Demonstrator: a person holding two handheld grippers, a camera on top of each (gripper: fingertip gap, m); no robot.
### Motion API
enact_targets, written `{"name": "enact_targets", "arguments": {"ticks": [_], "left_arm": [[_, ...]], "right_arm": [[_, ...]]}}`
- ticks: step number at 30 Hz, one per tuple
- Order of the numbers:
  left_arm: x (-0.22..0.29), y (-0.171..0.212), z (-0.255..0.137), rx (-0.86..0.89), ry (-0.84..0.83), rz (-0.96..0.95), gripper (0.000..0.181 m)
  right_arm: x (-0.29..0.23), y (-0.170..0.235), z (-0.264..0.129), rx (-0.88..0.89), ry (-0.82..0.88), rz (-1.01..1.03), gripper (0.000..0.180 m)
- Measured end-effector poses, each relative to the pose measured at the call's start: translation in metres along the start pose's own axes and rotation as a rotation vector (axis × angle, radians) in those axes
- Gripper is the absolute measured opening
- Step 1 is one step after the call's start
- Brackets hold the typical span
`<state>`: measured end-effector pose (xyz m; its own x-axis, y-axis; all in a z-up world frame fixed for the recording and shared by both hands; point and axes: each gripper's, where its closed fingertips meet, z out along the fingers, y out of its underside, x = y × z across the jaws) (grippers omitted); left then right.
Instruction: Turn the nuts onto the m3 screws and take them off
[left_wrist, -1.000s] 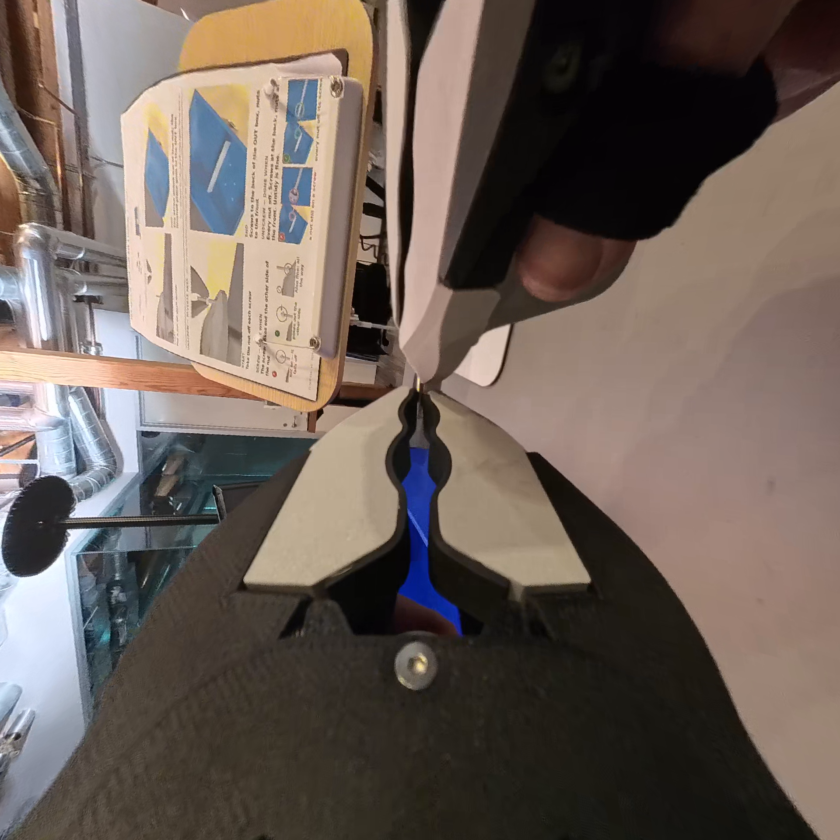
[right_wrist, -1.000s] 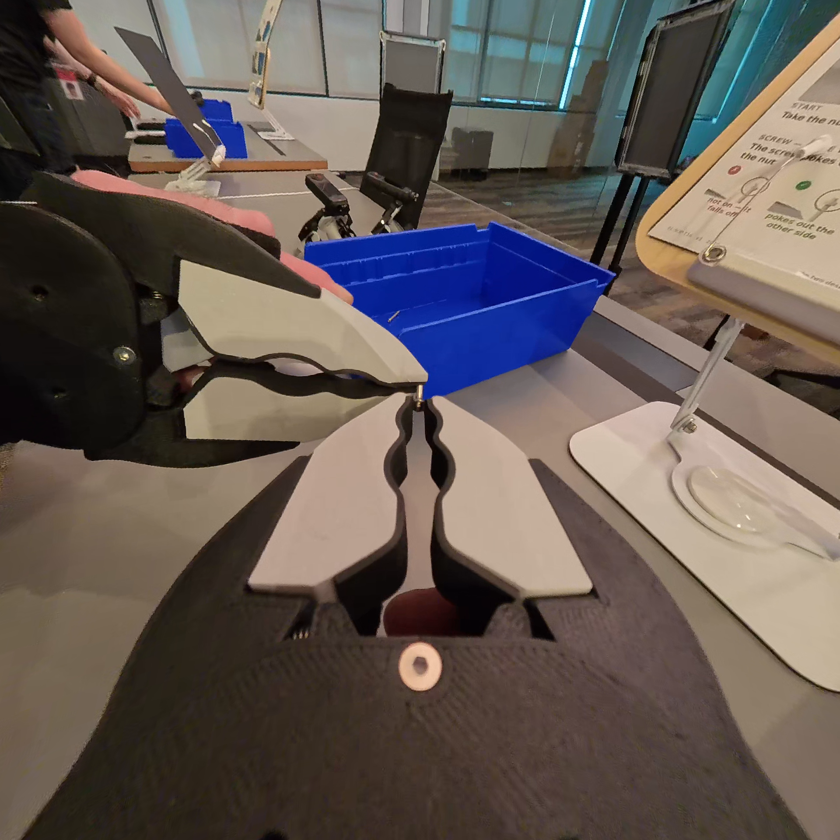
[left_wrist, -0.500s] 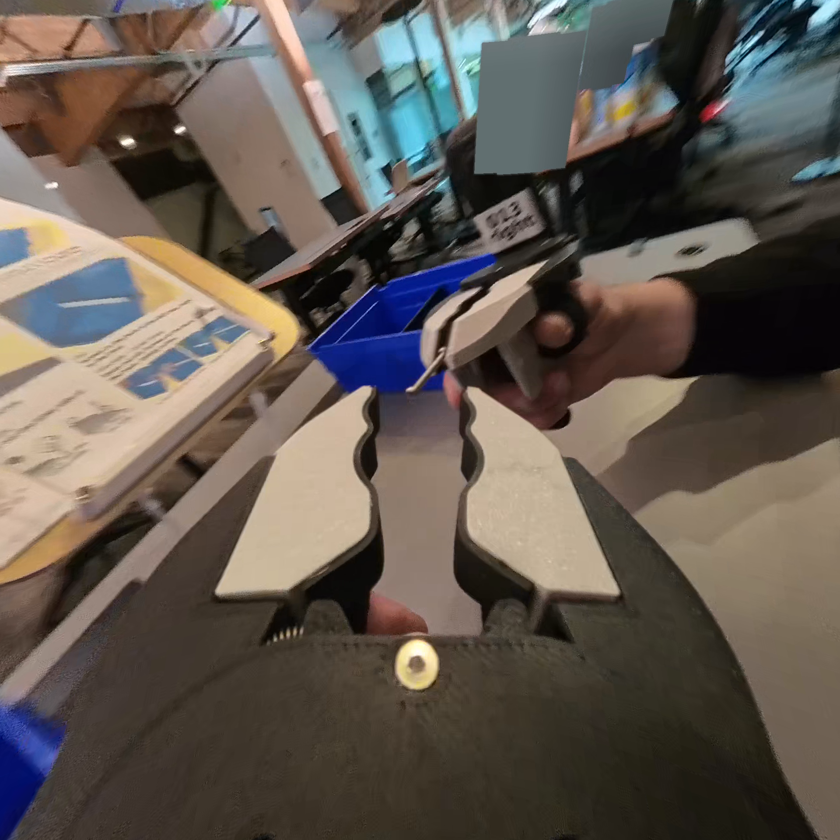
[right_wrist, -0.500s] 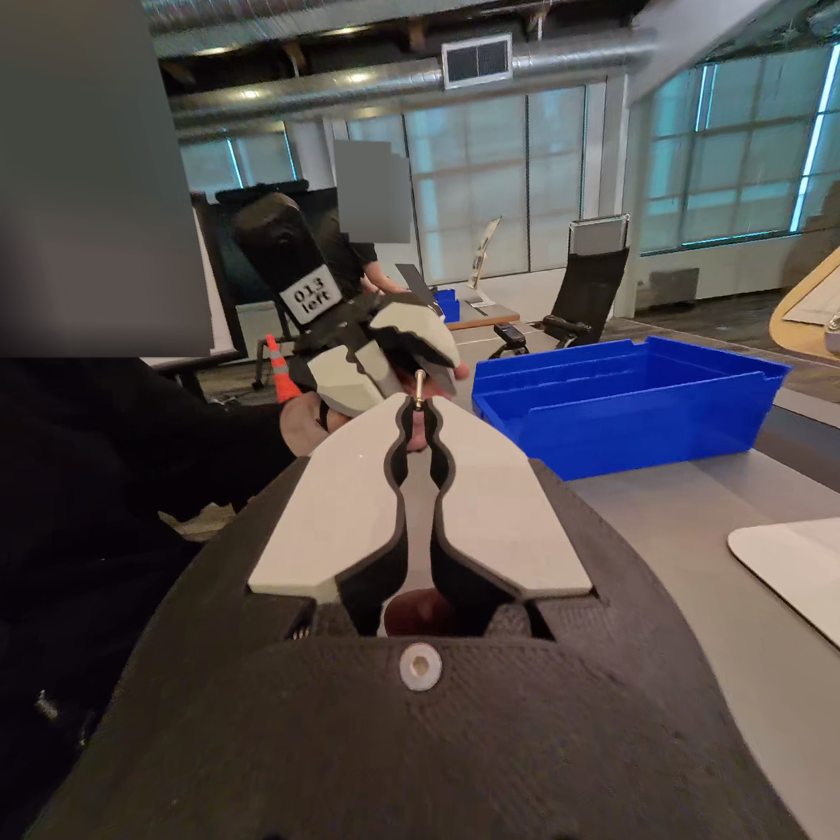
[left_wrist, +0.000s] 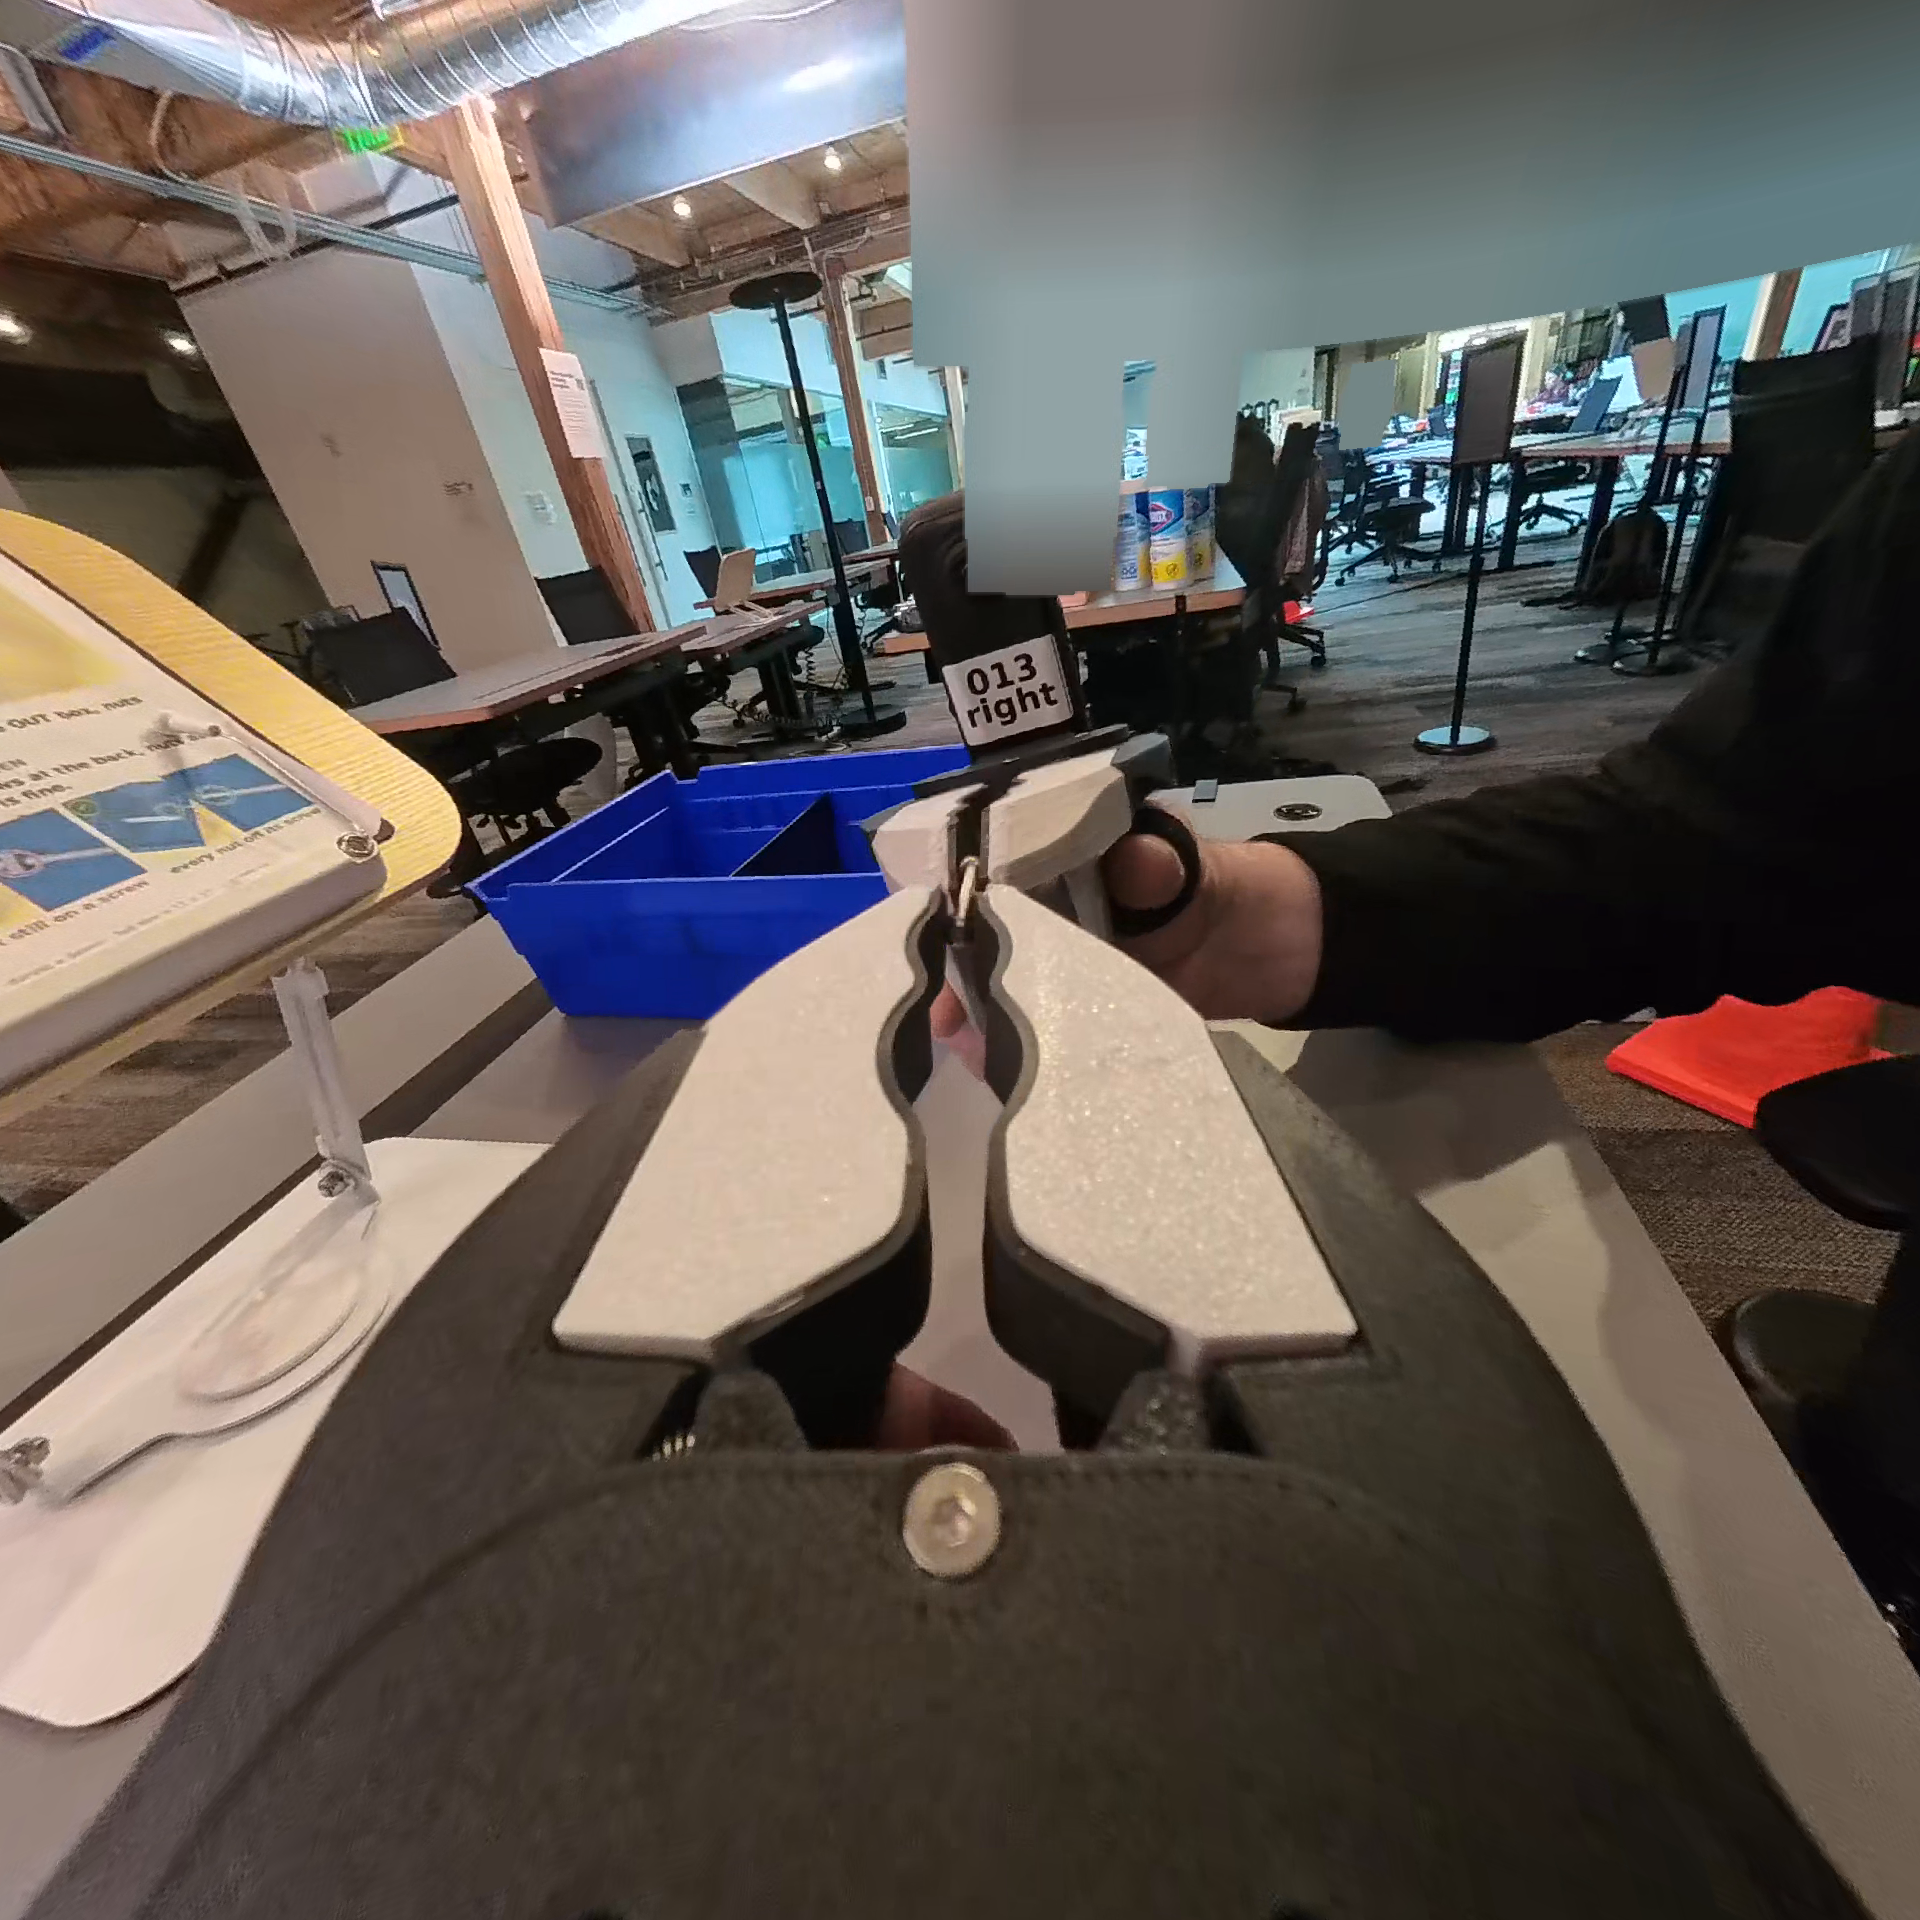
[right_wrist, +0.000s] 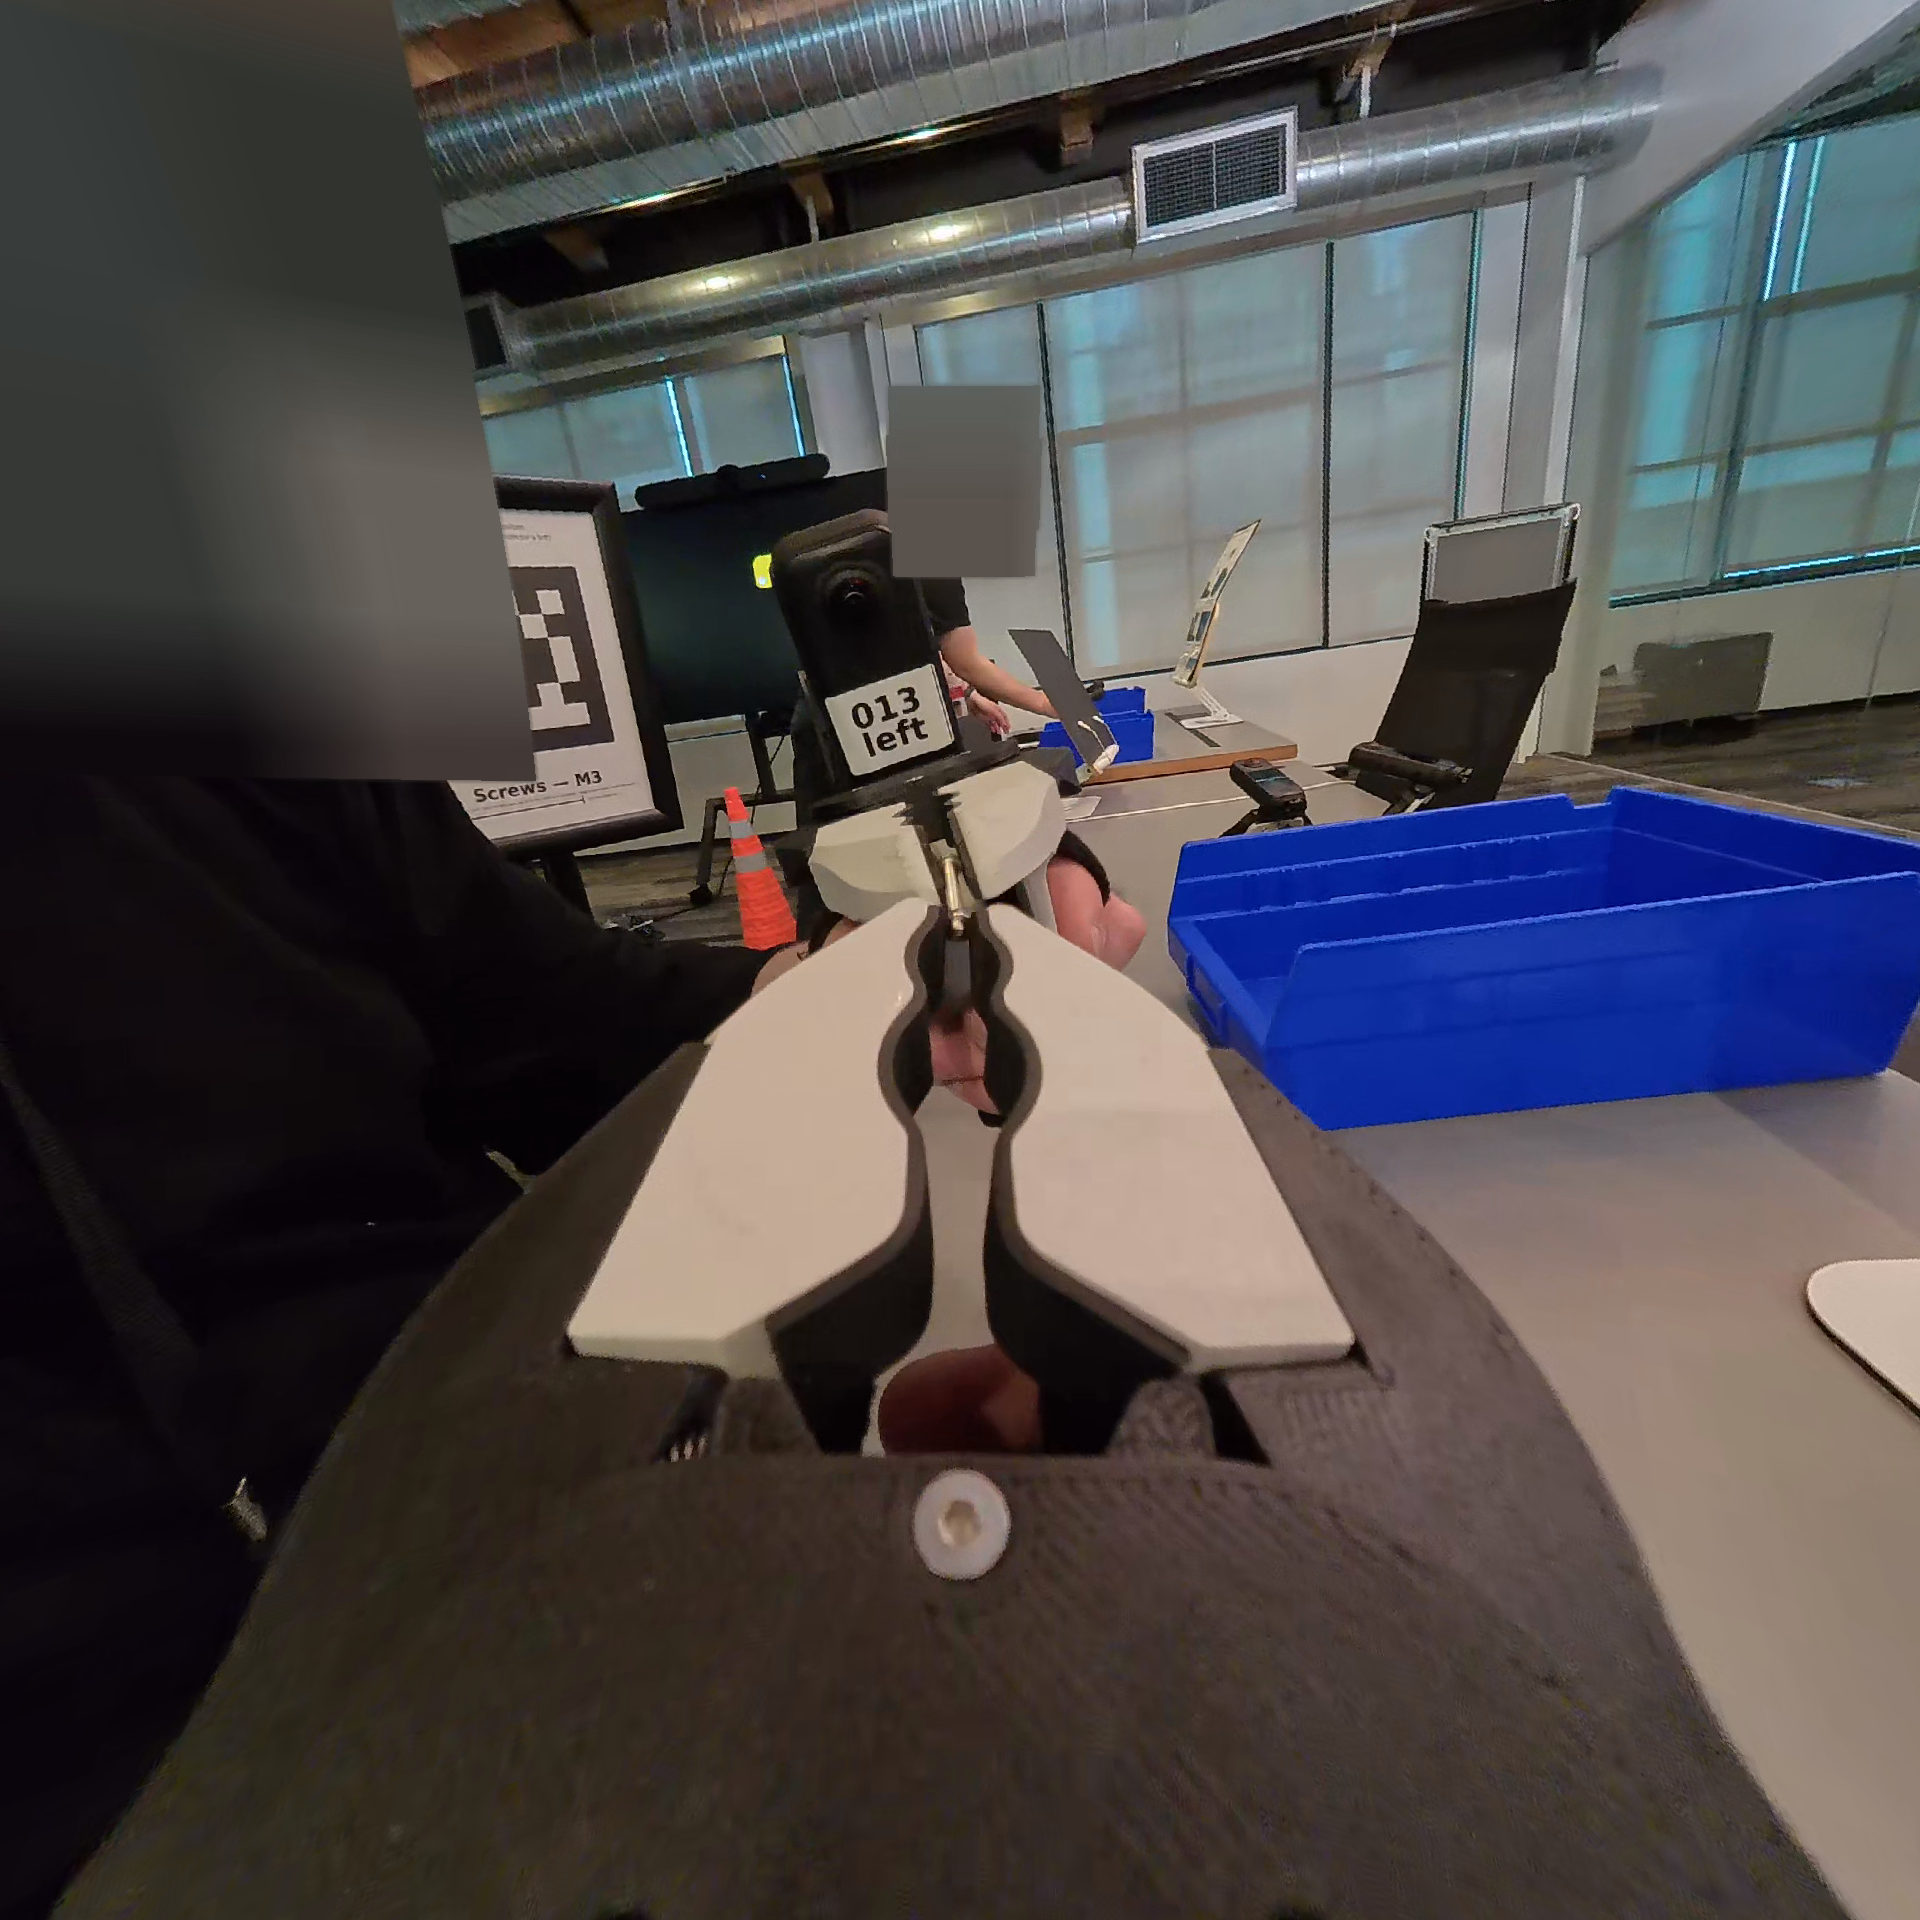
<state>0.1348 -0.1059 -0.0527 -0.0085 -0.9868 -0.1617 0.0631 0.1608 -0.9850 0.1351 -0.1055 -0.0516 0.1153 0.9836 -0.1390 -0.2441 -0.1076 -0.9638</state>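
My left gripper (left_wrist: 958, 920) and right gripper (right_wrist: 951, 930) meet tip to tip above the grey table (right_wrist: 1558, 1247). A small metal m3 screw (right_wrist: 951, 883) spans the short gap between them; it also shows in the left wrist view (left_wrist: 966, 883). Both pairs of jaws are closed, each pinching one end of the screw. A brass-coloured bit sits on the screw, and I cannot tell whether it is a nut. The right gripper (left_wrist: 971, 831) faces the left wrist view, and the left gripper (right_wrist: 940, 831) faces the right wrist view. A hand in a black sleeve holds each.
A blue bin (right_wrist: 1558, 1018) stands on the table behind the grippers, also in the left wrist view (left_wrist: 665, 935). An instruction board (left_wrist: 208, 748) on a white base plate (left_wrist: 156, 1507) stands at the left. An orange cone (right_wrist: 758, 883) and office furniture are far behind. Less than 4 cm separates the two grippers' tips.
The left gripper let go and opened half a second ago, swung round to level, and has now shut on the screw's free end. The right gripper kept hold of the screw throughout.
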Motion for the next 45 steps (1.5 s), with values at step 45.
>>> {"name": "enact_targets", "arguments": {"ticks": [45], "left_arm": [[-0.010, 0.008, 0.000, 0.001, 0.032, -0.084, 0.003]], "right_arm": [[-0.002, -0.006, -0.010, -0.171, 0.048, -0.281, 0.037]]}}
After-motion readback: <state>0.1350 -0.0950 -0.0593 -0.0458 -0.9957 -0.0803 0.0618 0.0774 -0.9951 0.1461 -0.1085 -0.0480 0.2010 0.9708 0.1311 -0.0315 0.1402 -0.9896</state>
